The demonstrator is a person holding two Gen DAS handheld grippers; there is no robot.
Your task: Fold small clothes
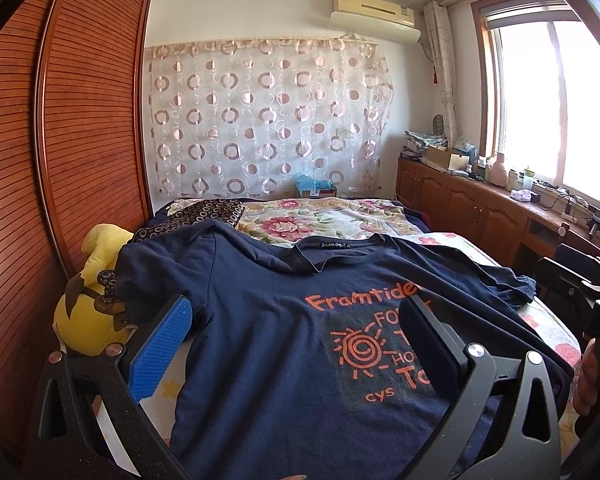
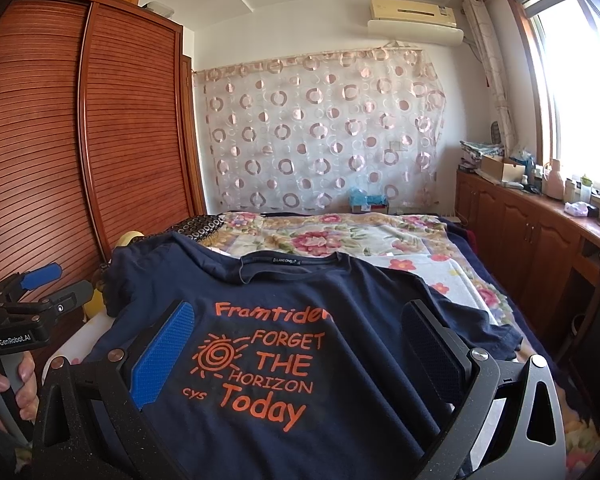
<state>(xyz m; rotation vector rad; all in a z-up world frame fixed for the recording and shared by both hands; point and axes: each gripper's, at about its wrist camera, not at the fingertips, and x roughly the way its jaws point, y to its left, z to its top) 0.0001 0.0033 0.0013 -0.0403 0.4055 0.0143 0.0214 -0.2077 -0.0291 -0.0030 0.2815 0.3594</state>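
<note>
A navy T-shirt with an orange print lies spread face up on the bed, collar away from me and sleeves out to both sides. My left gripper hovers open over the shirt's lower left part, its blue pad near the left sleeve. In the right wrist view the same T-shirt fills the foreground. My right gripper stands open over the printed chest, with nothing between its fingers. The left gripper also shows at the left edge there, open and held by a hand.
A yellow plush toy sits at the bed's left side against the slatted wooden wardrobe. A floral bedspread covers the far half of the bed. Wooden cabinets with clutter run under the window on the right.
</note>
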